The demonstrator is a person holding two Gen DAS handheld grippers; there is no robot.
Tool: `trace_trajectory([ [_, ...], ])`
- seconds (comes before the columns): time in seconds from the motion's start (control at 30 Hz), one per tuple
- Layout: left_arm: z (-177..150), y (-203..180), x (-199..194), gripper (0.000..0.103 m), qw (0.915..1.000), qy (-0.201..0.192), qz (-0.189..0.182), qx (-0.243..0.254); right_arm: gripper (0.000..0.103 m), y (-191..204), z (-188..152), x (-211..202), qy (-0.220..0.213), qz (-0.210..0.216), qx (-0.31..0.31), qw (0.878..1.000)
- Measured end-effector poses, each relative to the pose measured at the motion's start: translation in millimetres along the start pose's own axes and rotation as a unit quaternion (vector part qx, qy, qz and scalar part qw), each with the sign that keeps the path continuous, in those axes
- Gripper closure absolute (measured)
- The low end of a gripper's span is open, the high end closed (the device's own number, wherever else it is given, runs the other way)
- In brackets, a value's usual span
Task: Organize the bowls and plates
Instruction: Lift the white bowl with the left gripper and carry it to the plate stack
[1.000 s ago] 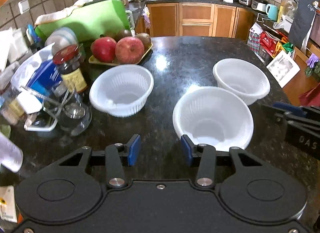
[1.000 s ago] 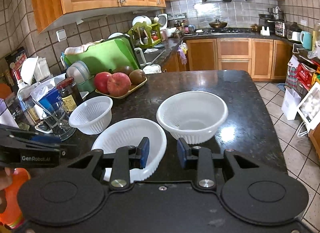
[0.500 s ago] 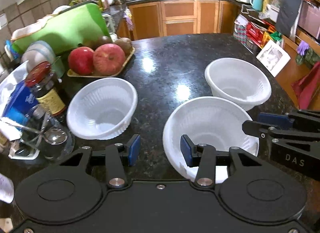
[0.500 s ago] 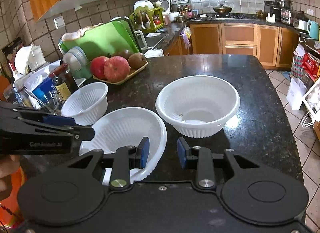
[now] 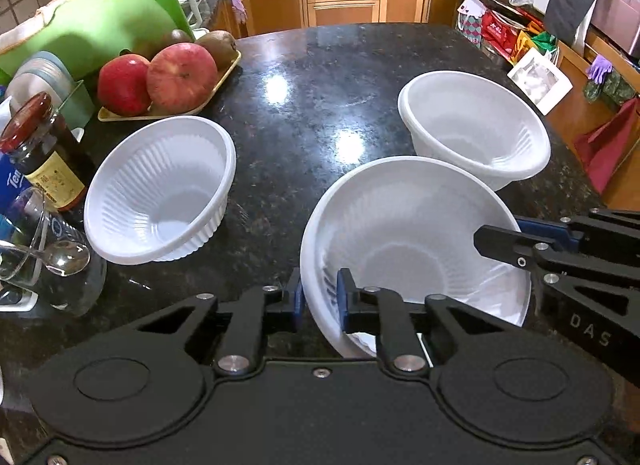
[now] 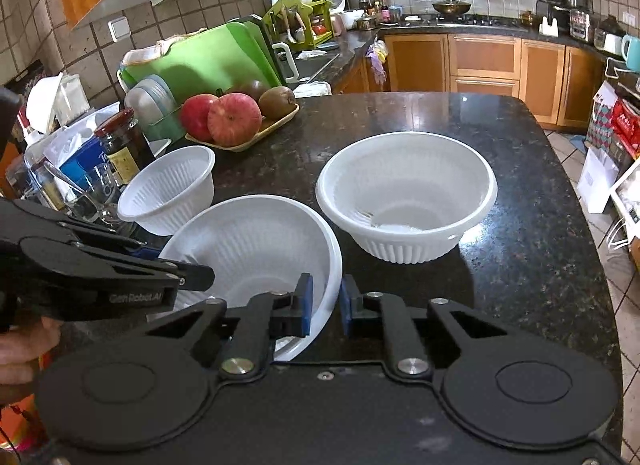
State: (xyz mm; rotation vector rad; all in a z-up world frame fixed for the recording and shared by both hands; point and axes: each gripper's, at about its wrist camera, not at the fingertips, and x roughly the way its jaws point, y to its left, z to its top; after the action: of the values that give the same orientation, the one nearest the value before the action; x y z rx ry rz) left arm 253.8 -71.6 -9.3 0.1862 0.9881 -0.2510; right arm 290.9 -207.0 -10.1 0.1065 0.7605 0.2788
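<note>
The left gripper [image 5: 319,297] is clamped on the near left rim of the middle bowl [image 5: 412,241]; its jaws have just been closing, with one blue pad outside the wall and one inside. The right gripper [image 6: 324,303] grips the same bowl's rim on the opposite side, one pad inside the wall and one outside; its jaws have likewise just been closing. In the left wrist view, the right gripper enters from the right edge and reaches the bowl's rim. In the right wrist view, the left gripper enters from the left edge, carried by a hand [image 6: 18,353] at the frame's border.

The middle bowl is white, ribbed and tilted, and sits at the near edge of the dark stone counter [image 5: 304,105]. A second white bowl [image 5: 160,189] stands upright to its left, apart from it. A third white bowl [image 5: 476,129] stands upright behind and to the right; its rim lies just beside the middle bowl's rim, and contact cannot be determined.

Behind the left bowl, a tray [image 5: 224,73] holds apples and kiwis. A dark jar [image 5: 40,153] with a red lid stands at the left edge, beside a glass with a spoon [image 5: 66,259]. A green cutting board [image 5: 96,17] leans behind the tray.
</note>
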Motion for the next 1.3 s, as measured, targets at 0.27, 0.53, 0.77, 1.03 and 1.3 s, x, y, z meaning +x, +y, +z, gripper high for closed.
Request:
trace_trajectory([
  [0.27, -9.7, 5.3, -11.3, 0.083, 0.9997, 0.007, -0.020, -0.013, 0.088, 11.9, -8.8, -20.6, -0.003, -0.008, -0.005, 1.000],
  [0.53, -32.9, 5.4, -37.5, 0.083, 0.9994, 0.004, -0.035, -0.002, 0.088, 28.2, -30.7, -52.1, -0.003, -0.014, -0.006, 1.000],
  [0.77, -57.2, 8.5, -54.6, 0.083, 0.9989, 0.019, -0.042, 0.007, 0.088, 49.2, -53.0, -74.1, 0.007, -0.019, -0.007, 1.000],
  [1.03, -79.8, 10.7, -72.5, 0.083, 0.9979, 0.030, -0.055, 0.018, 0.088, 69.6, -76.8, -94.5, 0.030, -0.026, -0.015, 0.999],
  [1.3, -90.4, 12.1, -67.3, 0.082, 0.9969, 0.040, -0.065, 0.020, 0.088, 73.6, -83.1, -95.6, 0.035, -0.042, 0.007, 0.998],
])
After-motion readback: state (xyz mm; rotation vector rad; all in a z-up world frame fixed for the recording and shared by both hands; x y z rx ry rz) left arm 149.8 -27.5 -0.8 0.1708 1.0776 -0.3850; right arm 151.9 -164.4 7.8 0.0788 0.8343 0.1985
